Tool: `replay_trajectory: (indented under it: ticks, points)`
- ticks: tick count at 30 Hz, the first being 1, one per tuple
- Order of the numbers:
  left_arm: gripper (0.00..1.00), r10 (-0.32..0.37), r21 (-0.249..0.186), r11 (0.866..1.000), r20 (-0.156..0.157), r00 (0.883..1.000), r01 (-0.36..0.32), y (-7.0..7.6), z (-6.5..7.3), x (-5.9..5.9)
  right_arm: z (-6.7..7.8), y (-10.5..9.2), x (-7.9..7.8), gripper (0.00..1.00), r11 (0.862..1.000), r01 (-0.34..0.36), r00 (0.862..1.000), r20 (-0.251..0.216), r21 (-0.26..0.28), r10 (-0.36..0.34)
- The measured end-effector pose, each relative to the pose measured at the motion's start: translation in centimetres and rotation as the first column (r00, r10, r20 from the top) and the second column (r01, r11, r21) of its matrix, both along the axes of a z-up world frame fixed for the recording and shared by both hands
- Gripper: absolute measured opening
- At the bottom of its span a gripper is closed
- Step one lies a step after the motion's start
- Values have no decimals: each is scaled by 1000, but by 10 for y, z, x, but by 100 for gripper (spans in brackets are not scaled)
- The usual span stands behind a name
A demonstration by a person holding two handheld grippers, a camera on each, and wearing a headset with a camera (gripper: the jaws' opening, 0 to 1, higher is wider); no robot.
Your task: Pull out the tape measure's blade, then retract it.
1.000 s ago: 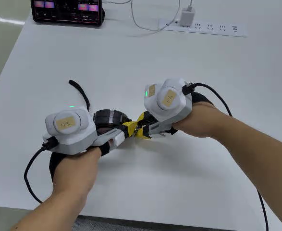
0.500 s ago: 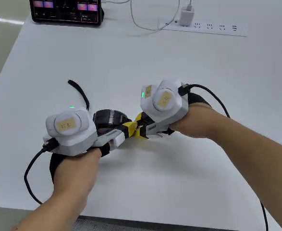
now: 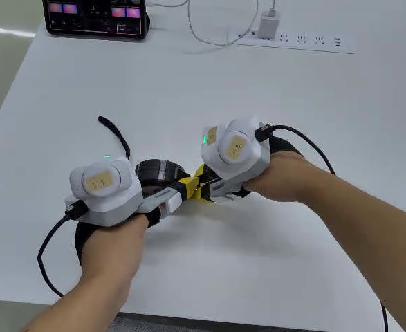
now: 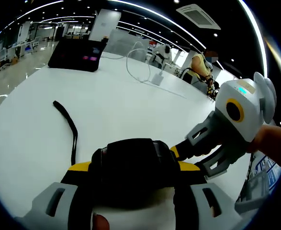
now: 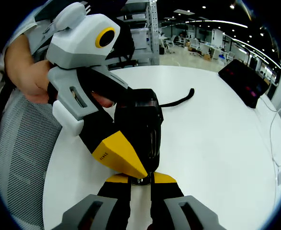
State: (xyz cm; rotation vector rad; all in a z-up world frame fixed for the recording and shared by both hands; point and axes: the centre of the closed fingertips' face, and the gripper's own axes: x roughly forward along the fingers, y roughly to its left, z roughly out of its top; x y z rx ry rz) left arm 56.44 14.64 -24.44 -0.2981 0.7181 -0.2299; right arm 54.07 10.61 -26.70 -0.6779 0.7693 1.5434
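Holding the tape measure [image 3: 160, 170] at a white table [image 3: 292, 104], left gripper [image 4: 133, 165] clenched on its black case, right gripper [image 5: 141, 178] pinching the blade tip [image 5: 142, 181], strap [image 3: 115, 133] nearby.

Tape measure [image 3: 160, 171] sitting between left fingers [image 3: 187, 183], near side being hidden by them in head view. Blade tip [image 5: 141, 181] being pinched between right fingers [image 5: 165, 178], mostly being covered; pulled-out length too small to tell. Far beyond fingers, tablet [image 3: 95, 15] being cut off by top edge, screen content blurring.
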Motion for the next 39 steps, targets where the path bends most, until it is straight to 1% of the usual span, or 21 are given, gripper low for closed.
replay_trajectory:
  ticks: [8,26,31,33,35,37,39]
  points:
    - [65,0,1,1000,-11,1000,0,0,-1,0,0,0,0,12,1000,-1,1000,1,0,1]
    - [65,2,0,1000,-2,1000,-2,-1,0,0,0,0,0,12,1000,4,1000,-3,3,-4]
    - [66,-1,-4,1000,-8,1000,1,-2,-1,-1,0,0,1,12,1000,2,1000,11,4,-2]
    - [66,-3,-4,1000,-9,1000,3,-2,0,-1,2,0,3,14,1000,9,1000,18,8,-9]
    - [66,-8,-2,1000,-8,1000,8,-2,0,-1,3,-1,6,17,1000,25,999,22,14,-25]
    - [66,-10,1,1000,-3,1000,10,-2,0,-1,5,-2,9,20,999,40,999,22,15,-40]
    - [67,-9,5,1000,-1,1000,9,0,1,0,6,-2,9,21,999,43,999,14,20,-43]
